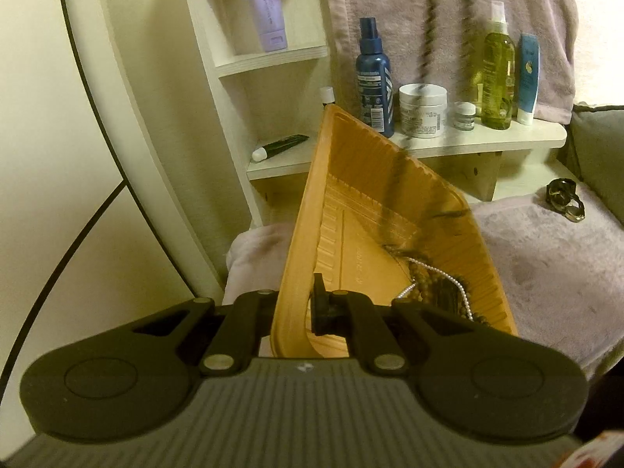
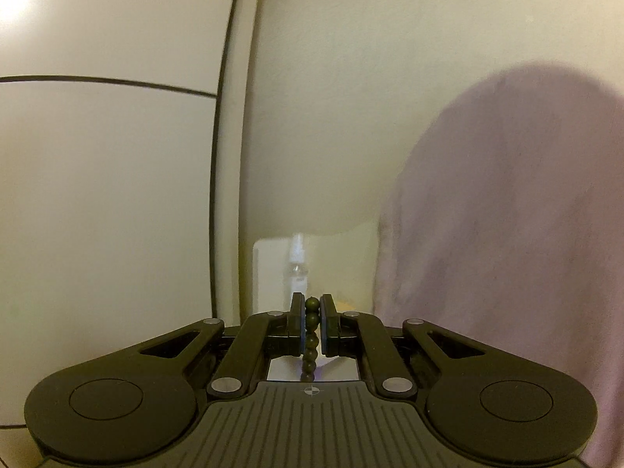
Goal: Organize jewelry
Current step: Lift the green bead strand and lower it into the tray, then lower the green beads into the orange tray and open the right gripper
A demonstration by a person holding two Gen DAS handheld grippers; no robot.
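Dangling limp from the right gripper, whose jaws clamp it, the dark bead strand will swing and slip; pinch between beads. The left gripper jaws clamp the tilted orange tray rim, necklaces pooled low.

No legible text anywhere.

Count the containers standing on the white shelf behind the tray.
6: small dark-capped vial, dark blue spray bottle, large white jar, small white jar, green spray bottle, blue-and-white tube. The orange tray may hide more.
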